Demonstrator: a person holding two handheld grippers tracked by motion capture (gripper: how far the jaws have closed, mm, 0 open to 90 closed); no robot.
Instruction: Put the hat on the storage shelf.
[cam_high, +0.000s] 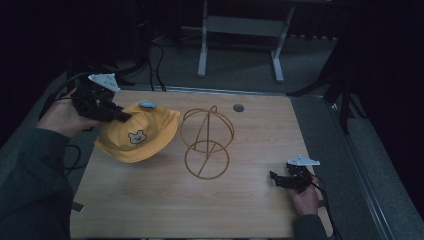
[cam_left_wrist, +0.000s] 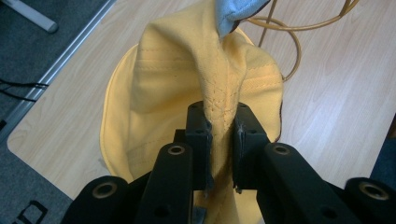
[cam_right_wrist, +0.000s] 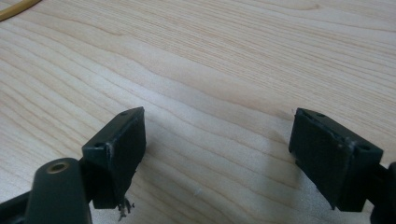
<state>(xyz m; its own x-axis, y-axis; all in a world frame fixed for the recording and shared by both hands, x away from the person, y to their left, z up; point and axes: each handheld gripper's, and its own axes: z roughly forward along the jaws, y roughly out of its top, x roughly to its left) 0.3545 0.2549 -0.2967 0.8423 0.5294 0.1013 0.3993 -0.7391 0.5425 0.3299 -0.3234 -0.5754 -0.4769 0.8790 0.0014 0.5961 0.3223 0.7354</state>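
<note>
Dark room, grey floor around wooden bench (cam_high: 150, 200). Yellow hat (cam_high: 137, 134) with bear patch sits at bench's left side, just beside wire stand (cam_high: 206, 142) at centre. Your left hand-held gripper (cam_left_wrist: 219, 126) is clenched on hat's stitched fabric fold, hat bunched up between pads. Your right hand-held gripper (cam_right_wrist: 217, 154) rests on bench near right edge, jaws wide apart, nothing between them.

Wooden table (cam_high: 150, 200), yellow hat (cam_high: 137, 135), wire stand (cam_high: 206, 142)
</note>
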